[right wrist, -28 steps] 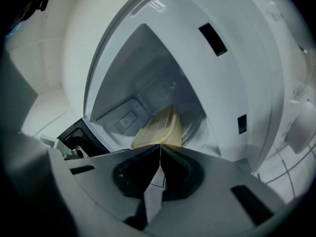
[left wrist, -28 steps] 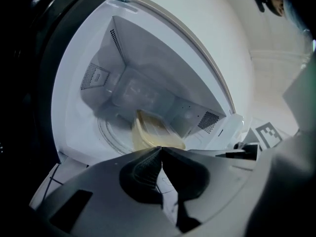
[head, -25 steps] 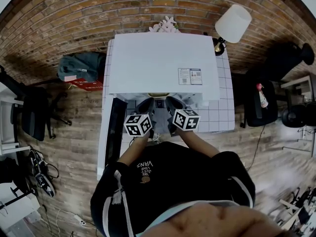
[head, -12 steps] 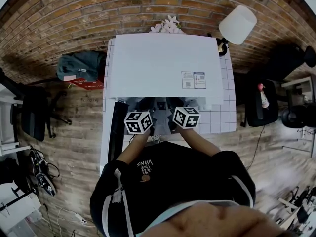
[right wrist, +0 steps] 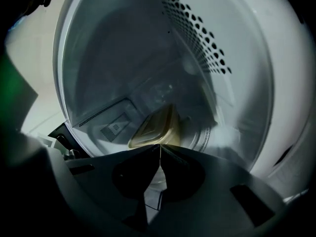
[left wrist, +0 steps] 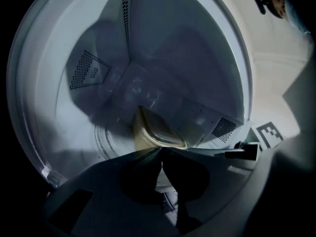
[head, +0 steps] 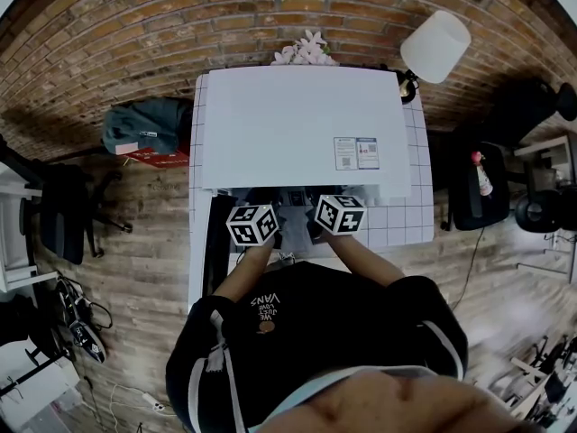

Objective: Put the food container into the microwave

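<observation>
The tan food container (left wrist: 154,134) with a clear lid sits low inside the white microwave (head: 297,124), over its glass turntable (left wrist: 104,138). It also shows in the right gripper view as the same container (right wrist: 154,127). My left gripper (left wrist: 160,150) is shut, its tips pinching one rim of the container. My right gripper (right wrist: 159,146) is shut on the opposite rim. In the head view only the marker cubes of the left gripper (head: 252,225) and the right gripper (head: 340,214) show at the oven's mouth; the jaws and container are hidden under the oven's top.
The microwave door (head: 213,233) hangs open to the left. The oven stands on a white tiled table (head: 401,219) against a brick wall, with a lamp (head: 439,45) and flowers (head: 306,48) behind. A bag (head: 144,124) lies on the floor at left.
Both grippers have pushed forward into the microwave's opening. The tan container, glimpsed between them one second ago in the head view, is now hidden under the oven's top.
</observation>
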